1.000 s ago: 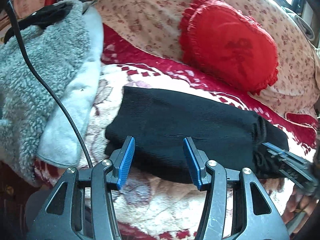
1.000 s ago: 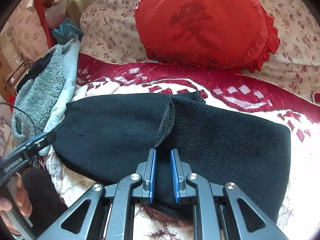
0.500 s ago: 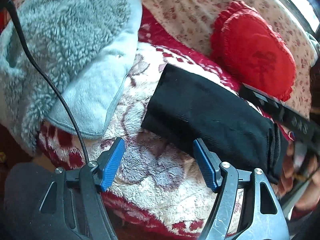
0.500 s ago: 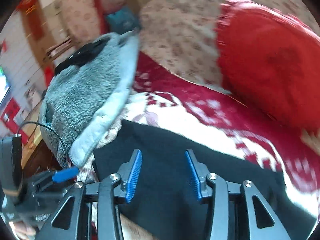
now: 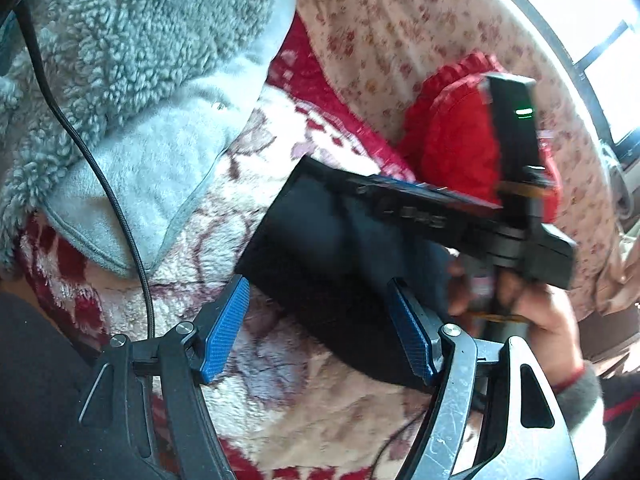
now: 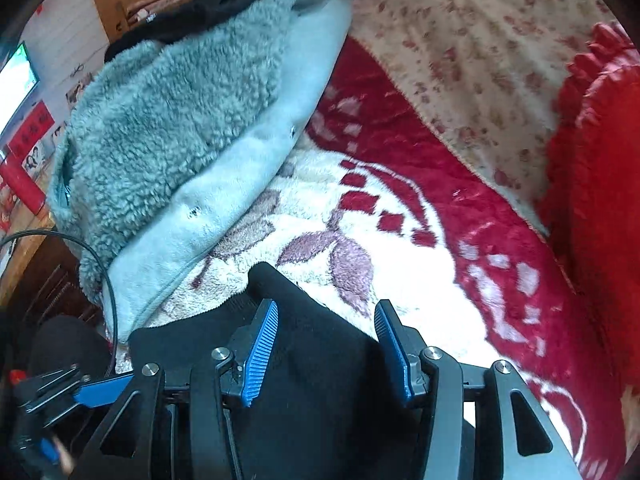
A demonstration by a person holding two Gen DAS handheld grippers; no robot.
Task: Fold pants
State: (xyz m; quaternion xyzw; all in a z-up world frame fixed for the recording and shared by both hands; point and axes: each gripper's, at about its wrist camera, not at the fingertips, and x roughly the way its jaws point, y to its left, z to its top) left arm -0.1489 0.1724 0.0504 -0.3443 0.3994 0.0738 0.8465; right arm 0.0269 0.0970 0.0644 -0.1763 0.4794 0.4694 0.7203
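The black pants (image 5: pixel 320 256) lie folded into a flat rectangle on the red-and-cream blanket (image 5: pixel 276 364). My left gripper (image 5: pixel 320 328) is open and empty, its blue fingers straddling the near edge of the pants. The right gripper (image 5: pixel 432 208) shows in the left wrist view, held by a hand above the pants. In the right wrist view the right gripper (image 6: pixel 326 344) is open and empty just over the pants (image 6: pixel 316 368), near their left end.
A grey fleece garment (image 5: pixel 132 68) lies left of the pants, also in the right wrist view (image 6: pixel 172 132). A red heart cushion (image 5: pixel 452 144) leans on the floral sofa back (image 5: pixel 372 40). A black cable (image 5: pixel 100 184) crosses the fleece.
The right gripper let go of the folded pants edge and opened, then swung left over the pants. The left gripper pulled back and tilted, staying open.
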